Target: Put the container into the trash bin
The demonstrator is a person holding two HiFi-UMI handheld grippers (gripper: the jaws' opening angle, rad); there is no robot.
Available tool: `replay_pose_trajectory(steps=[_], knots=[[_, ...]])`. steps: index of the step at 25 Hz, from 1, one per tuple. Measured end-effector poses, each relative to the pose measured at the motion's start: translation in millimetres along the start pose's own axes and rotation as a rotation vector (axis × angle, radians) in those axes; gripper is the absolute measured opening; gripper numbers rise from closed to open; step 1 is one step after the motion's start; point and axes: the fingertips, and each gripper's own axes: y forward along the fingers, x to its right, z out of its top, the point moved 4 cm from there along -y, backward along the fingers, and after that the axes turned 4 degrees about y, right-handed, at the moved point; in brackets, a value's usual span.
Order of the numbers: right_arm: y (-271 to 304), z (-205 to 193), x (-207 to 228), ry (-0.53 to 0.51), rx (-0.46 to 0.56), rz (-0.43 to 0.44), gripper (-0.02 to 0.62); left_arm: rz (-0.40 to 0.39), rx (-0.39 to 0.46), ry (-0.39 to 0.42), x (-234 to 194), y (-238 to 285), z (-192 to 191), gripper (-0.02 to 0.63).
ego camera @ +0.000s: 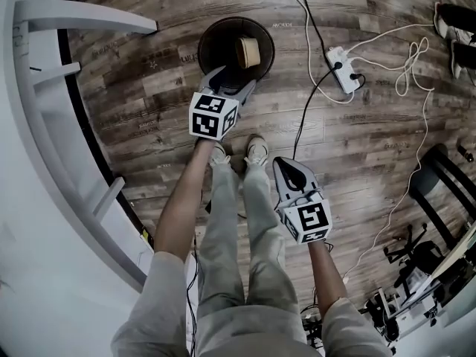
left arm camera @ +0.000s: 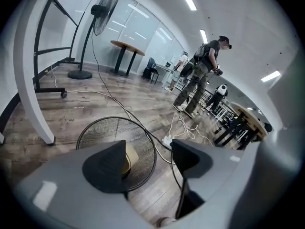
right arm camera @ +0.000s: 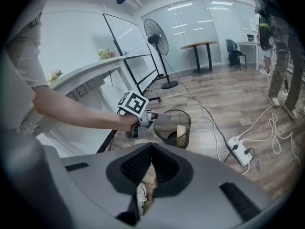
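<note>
A round black mesh trash bin (ego camera: 205, 39) stands on the wood floor. A tan container (ego camera: 248, 51) lies inside it. My left gripper (ego camera: 232, 79) hangs over the bin's near rim, open, with nothing between its jaws. In the left gripper view the bin (left arm camera: 102, 130) and the container (left arm camera: 129, 157) show below the spread jaws of the left gripper (left arm camera: 148, 159). My right gripper (ego camera: 287, 171) is held lower right, away from the bin, shut and empty. The right gripper view shows its jaws (right arm camera: 151, 163) meeting, with the bin (right arm camera: 164, 135), the container (right arm camera: 181, 131) and the left gripper (right arm camera: 159, 119) beyond them.
A white power strip (ego camera: 343, 69) with cables lies right of the bin. A white frame (ego camera: 44, 125) runs along the left. My shoes (ego camera: 238, 153) stand just short of the bin. A standing fan (left arm camera: 102, 6), a table and a person (left arm camera: 202, 75) are farther off.
</note>
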Motion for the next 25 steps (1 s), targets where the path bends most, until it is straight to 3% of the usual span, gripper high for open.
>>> replay_pose_trajectory(steps=[14,25], knots=[[-4,17,-7,-0.020,0.039,-0.010,0.014,0.022,0.077,0.040,28,-68,4,0.297],[0,30,-12,-0.034,0.078,-0.016,0.014,0.113,0.107,-0.033,50,-154,-13,0.219]])
